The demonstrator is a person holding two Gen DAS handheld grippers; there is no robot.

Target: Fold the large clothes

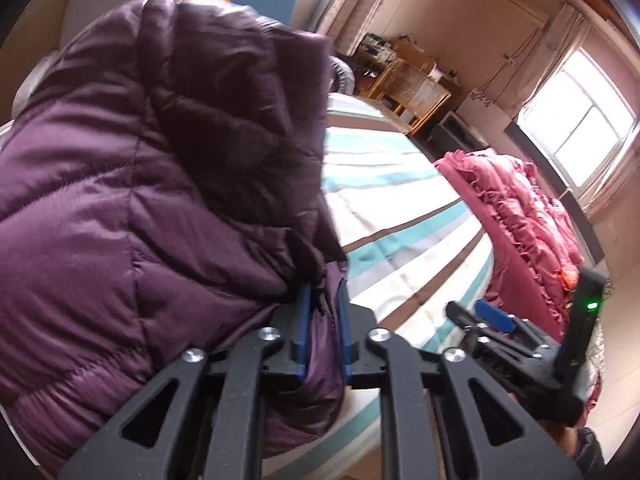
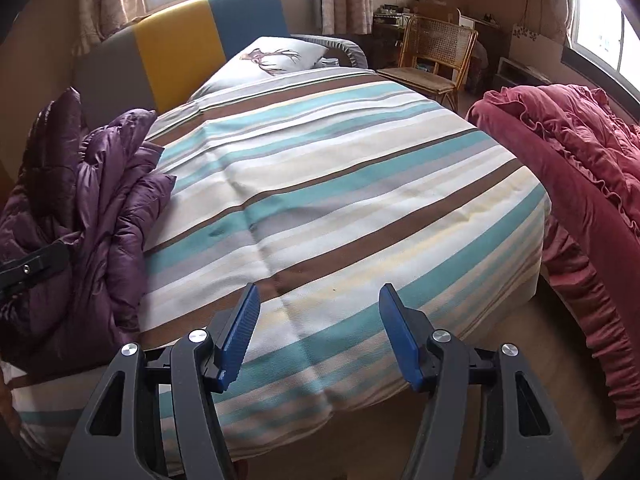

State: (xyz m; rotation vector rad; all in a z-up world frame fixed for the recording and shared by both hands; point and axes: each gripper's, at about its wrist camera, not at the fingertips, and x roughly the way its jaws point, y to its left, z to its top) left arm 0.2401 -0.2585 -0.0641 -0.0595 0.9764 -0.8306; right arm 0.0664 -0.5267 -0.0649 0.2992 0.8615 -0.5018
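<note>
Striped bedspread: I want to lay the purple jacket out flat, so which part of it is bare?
The striped bedspread is bare across its middle, between the purple jacket bunched on its left edge and the red ruffled quilt on the right, up to the deer pillow. The left gripper grips the jacket; the right gripper hangs open.
</note>
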